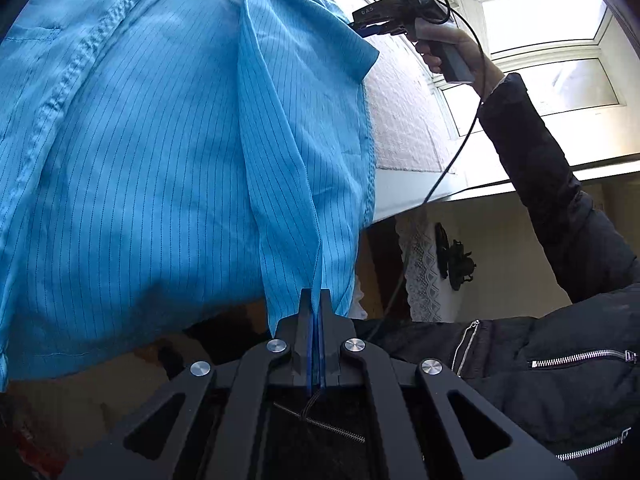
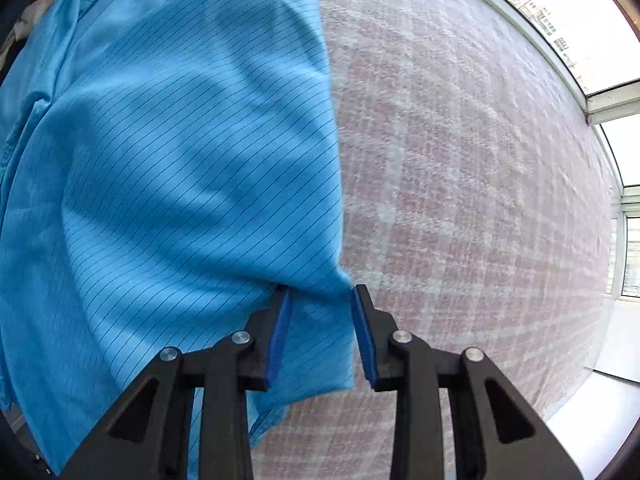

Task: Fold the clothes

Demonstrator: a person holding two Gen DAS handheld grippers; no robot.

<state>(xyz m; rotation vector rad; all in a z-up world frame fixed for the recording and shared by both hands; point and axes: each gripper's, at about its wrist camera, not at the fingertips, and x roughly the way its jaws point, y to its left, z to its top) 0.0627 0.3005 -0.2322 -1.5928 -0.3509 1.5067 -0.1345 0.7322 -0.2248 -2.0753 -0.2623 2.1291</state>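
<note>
A light blue pinstriped garment (image 1: 152, 152) hangs in the air and fills the left of both views (image 2: 180, 160). My left gripper (image 1: 316, 300) is shut on a gathered fold of the garment at its lower edge. My right gripper (image 2: 320, 300) is open, its blue pads (image 2: 280, 336) apart with a corner of the garment lying between them. In the left wrist view the right gripper (image 1: 360, 30) sits high at the garment's upper right corner, held by a hand (image 1: 448, 48).
A pink and white woven blanket (image 2: 460, 200) covers the surface behind the garment. Windows (image 1: 540, 28) stand at the right. The person's dark jacket (image 1: 560, 360) with zips fills the lower right. A lace cloth (image 1: 420, 272) hangs below.
</note>
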